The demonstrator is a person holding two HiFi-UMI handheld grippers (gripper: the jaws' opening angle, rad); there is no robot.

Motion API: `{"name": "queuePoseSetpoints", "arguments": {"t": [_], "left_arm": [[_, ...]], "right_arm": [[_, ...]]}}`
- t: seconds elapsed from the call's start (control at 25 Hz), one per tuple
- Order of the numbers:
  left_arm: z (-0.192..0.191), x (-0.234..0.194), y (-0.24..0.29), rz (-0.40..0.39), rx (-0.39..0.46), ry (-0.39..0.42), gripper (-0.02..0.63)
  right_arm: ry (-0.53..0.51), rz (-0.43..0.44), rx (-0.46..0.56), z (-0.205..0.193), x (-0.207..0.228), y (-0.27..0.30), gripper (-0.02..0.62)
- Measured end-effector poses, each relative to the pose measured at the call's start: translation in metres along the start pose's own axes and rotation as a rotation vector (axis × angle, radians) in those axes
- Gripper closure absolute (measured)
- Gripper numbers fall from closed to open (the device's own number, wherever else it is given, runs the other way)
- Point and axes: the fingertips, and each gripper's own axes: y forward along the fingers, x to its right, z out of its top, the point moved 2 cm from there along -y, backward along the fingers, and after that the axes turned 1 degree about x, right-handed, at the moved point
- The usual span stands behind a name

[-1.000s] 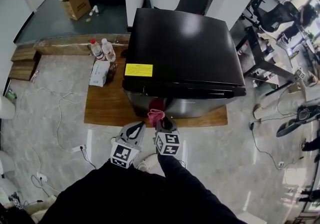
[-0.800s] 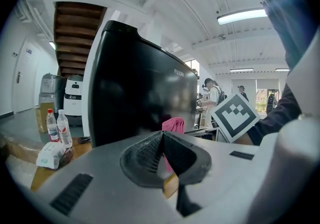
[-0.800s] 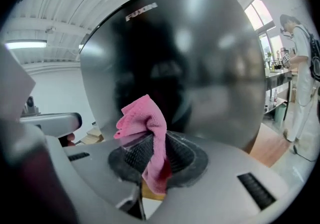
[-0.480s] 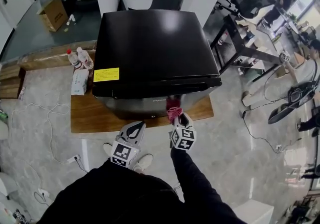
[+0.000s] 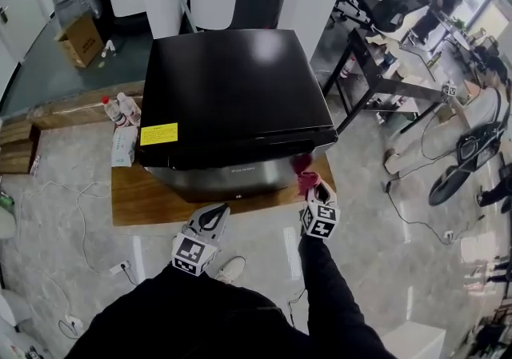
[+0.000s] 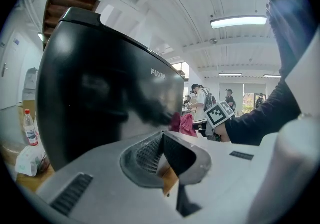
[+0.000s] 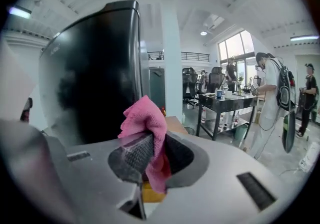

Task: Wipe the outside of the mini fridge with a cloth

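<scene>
**Mini fridge** (image 5: 232, 101): black, and stands on a low wooden board (image 5: 136, 199) on the floor. The head view shows mostly its top, which carries a yellow sticker (image 5: 159, 134) near the front left corner. The front is steeply foreshortened there. The left gripper view shows the dark door face and pale lettering near its upper edge.

**Cloth** (image 5: 305, 173): pink, bunched, at the front right corner of the fridge just under the lip of the top. No view settles whether it touches the door. The right gripper view shows it pinched at mid-length, with one tuft above the jaws and a tail hanging below.

**Right gripper** (image 5: 314, 189): clenched on the cloth. In the head view its marker cube covers most of the jaws, so the grasp reads only from its own camera.

**Left gripper** (image 5: 212, 216): jaws closed together with nothing between them. It is held low in front of the fridge, clear of the door and well left of the right gripper.

**Two bottles** (image 5: 121, 109) and a white packet (image 5: 124, 146): on the board beside the fridge's left side. The left gripper view catches one bottle at its edge.

**Cardboard box** (image 5: 77, 39): far left, head view only.

**Desk** (image 5: 392, 61): right of the fridge. The right gripper view shows people standing beyond it, too small to detail.
</scene>
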Motion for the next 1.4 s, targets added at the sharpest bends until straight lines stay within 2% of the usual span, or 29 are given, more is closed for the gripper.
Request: {"name": "queuePoseSetpoints", "arguments": {"t": [0.2,0.44,0.56,0.92,1.2,1.4], "left_arm": [[0.028,0.008,-0.016,-0.09,0.018,-0.072,0.601],[0.076,0.021,-0.055,-0.132,0.085,-0.019,0.601],[0.087,0.025,-0.072,-0.14,0.092,-0.013,0.601],[0.093,0.031,-0.104,-0.156,0.096,-0.03,0.601],[0.101,0.027,-0.107,-0.165,0.126,-0.034,0.601],[0.103,0.03,-0.107,-0.176,0.129,-0.032,0.601]], "right_arm": [[-0.016,0.307,0.111,0.052,-0.048,-0.052,0.528],[-0.005,0.589,0.204,0.116,-0.121,-0.124,0.529],[-0.053,0.693,0.225,0.13,-0.16,-0.147,0.531],[-0.066,0.815,0.276,0.127,-0.226,-0.185,0.528],[-0.046,0.835,0.296,0.132,-0.243,-0.189,0.528],[-0.105,0.819,0.252,0.119,-0.244,-0.191,0.529]]}}
